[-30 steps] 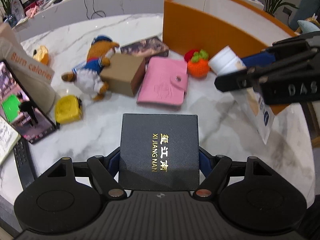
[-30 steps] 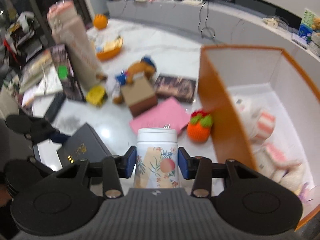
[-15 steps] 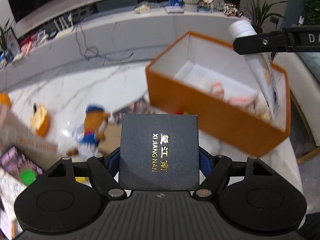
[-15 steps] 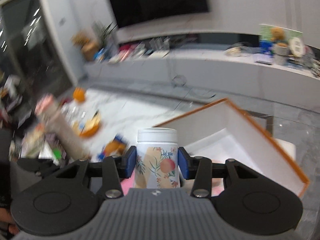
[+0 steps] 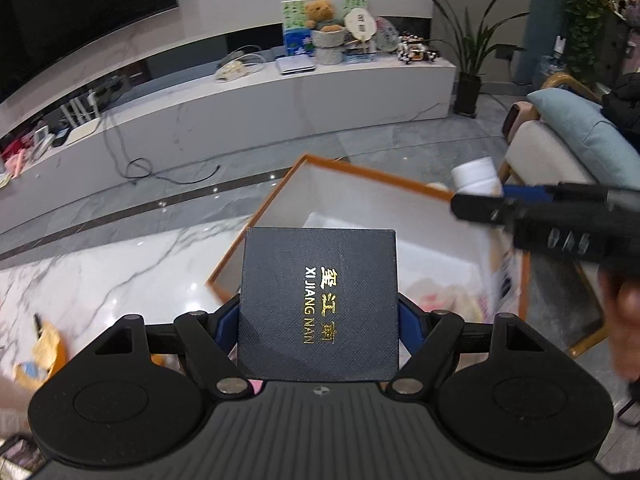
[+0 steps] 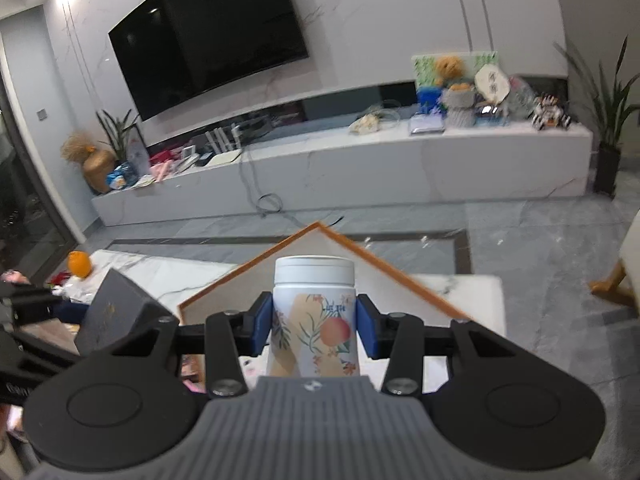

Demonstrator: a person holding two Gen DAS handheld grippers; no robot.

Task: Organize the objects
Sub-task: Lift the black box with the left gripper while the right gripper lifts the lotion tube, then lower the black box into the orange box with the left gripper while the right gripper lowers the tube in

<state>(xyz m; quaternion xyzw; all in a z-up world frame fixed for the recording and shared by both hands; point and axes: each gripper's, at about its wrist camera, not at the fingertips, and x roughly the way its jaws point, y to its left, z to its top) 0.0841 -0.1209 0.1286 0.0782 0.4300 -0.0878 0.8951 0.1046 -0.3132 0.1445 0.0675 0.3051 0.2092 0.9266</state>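
placement step judged to be in hand: both items are carried over the orange-rimmed cardboard box with white inner walls [image 5: 362,170], set on the white grey-veined marble table [image 5: 100,280]. the left gripper [image 5: 319,316] is clamped by its blue pads on the sides of the flat dark navy textured box with gold lettering [image 5: 319,304], which is held above the near-left wall of the orange box. the right gripper [image 6: 314,322] is closed narrow on the white lidded canister with a peach and leaf print [image 6: 314,320], upright between the pads, over the box's far corner in the right wrist view. for a clean drop, each item should be lowered past the rim before the pads are let go, the navy box laid flat on a free patch, the canister kept upright and clear of the soft pale items [image 5: 444,300] seen blurred on the box floor. the two grippers should be kept apart, since they are close together over one opening. an orange fruit [image 6: 79,263] is seen at the far table end. beyond, a grey tiled floor, a long white marble tv bench [image 6: 360,168] with clutter and a teddy bear [image 6: 450,68], a wall-mounted black tv [image 6: 208,36], potted plants and a cushioned chair [image 5: 568,148] are visible.
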